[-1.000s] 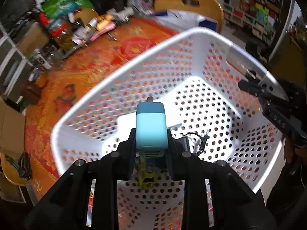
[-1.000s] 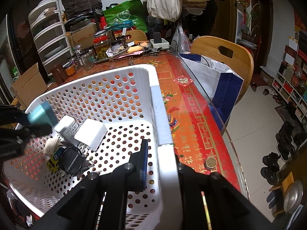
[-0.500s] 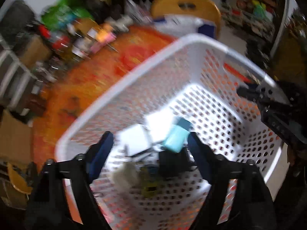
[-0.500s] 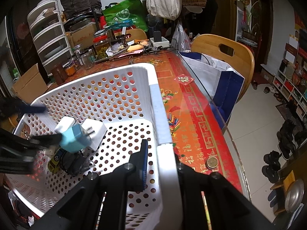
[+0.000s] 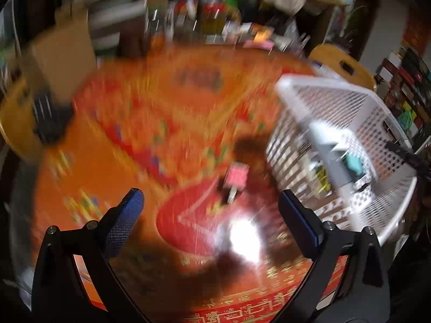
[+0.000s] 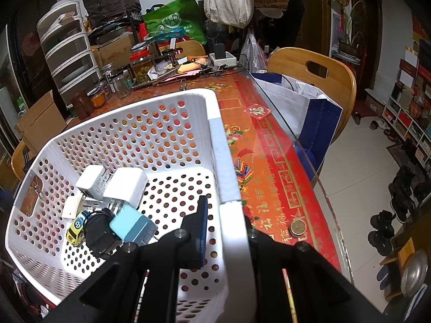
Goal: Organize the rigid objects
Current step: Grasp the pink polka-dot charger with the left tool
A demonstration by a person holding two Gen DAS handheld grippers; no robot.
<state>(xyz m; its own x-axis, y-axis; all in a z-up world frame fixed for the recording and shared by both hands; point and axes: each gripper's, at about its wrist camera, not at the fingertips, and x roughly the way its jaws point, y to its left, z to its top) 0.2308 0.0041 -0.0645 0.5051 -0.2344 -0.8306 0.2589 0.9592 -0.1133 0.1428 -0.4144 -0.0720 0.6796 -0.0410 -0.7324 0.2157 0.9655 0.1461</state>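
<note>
Left gripper (image 5: pixel 210 202): fingers spread wide, nothing held, aimed at a small pink block-shaped object (image 5: pixel 236 175) lying on the orange-red patterned surface (image 5: pixel 161 113) just beside the white perforated plastic basket (image 6: pixel 129 134). This view is heavily blurred, so the object's type cannot be told.

Right gripper (image 6: pixel 226 215): fingers clenched on the basket's near rim.

Light-blue plug adapter (image 6: pixel 132 224) lies on the basket floor near the left wall, touching two white chargers (image 6: pixel 113 185), a black item and a yellow toy car (image 6: pixel 75 228).

Risks, as judged: a mis-set grasp on the pink object; the basket tipping if the rim is pulled.

Surface: glass-topped; jars, papers and clutter along the far edge. Room: wooden chairs, drawers, boxes, bags.
</note>
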